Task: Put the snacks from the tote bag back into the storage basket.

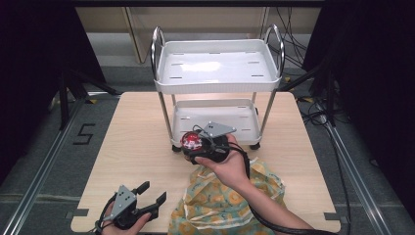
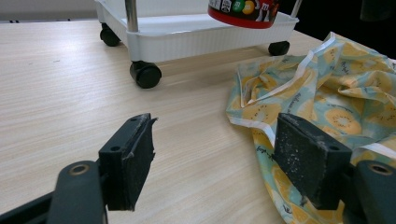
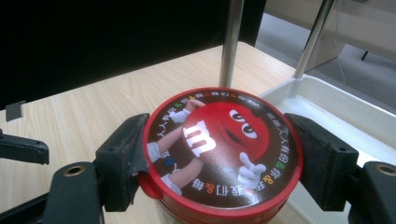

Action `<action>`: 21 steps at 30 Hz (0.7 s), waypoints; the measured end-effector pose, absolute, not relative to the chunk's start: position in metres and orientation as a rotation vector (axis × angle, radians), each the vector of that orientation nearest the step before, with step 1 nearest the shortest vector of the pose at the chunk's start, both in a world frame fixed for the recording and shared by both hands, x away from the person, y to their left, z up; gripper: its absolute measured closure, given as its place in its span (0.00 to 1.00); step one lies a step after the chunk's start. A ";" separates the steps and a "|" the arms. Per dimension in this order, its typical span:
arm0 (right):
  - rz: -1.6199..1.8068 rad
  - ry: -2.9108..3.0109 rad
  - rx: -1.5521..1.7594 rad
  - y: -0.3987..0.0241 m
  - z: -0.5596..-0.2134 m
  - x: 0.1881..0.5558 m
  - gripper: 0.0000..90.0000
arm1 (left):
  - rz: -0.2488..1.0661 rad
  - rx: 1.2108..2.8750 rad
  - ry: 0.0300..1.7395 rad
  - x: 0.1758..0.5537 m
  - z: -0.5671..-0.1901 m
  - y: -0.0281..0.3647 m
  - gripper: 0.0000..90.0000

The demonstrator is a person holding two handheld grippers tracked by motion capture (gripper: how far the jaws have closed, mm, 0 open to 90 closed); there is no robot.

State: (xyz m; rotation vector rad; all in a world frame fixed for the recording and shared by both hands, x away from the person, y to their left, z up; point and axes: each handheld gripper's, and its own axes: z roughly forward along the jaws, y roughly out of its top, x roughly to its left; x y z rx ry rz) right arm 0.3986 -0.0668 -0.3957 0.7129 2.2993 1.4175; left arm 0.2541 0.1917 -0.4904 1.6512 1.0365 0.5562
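Note:
A round candy tub with a red lid (image 3: pixel 219 149) sits clamped between the jaws of my right gripper (image 1: pixel 193 143), held in the air at the front left corner of the white cart's lower shelf (image 1: pixel 215 117). Its red lid (image 1: pixel 191 141) faces up in the high view, and the tub's lower rim (image 2: pixel 243 11) hangs above the shelf edge in the left gripper view. My left gripper (image 1: pixel 149 196) rests low near the table's front edge, open, with nothing between its pads (image 2: pixel 133 158). A yellow-green fruit-print cloth (image 1: pixel 225 196) lies crumpled just right of it.
The two-tier white cart (image 1: pixel 218 63) stands on black wheels (image 2: pixel 145 74) at the middle of the wooden table (image 1: pixel 137 142); its top tray has nothing on it. Chrome posts (image 3: pixel 231 42) rise close by the tub. Dark stands and cables flank the table.

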 end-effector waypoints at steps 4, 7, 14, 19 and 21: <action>1.421 2.285 0.715 -0.065 -0.396 0.401 0.30 | 0.553 1.652 1.031 0.255 -0.491 0.192 0.31; 1.412 2.301 0.715 -0.066 -0.396 0.403 0.30 | 0.555 1.653 1.031 0.255 -0.491 0.192 0.31; 1.408 2.286 0.727 -0.064 -0.396 0.407 0.30 | 0.555 1.642 1.037 0.254 -0.490 0.192 0.31; 1.406 2.291 0.732 -0.063 -0.397 0.410 0.30 | 0.556 1.643 1.026 0.255 -0.491 0.192 0.31; 1.397 2.285 0.733 -0.064 -0.397 0.411 0.30 | 0.563 1.657 1.035 0.254 -0.490 0.193 0.31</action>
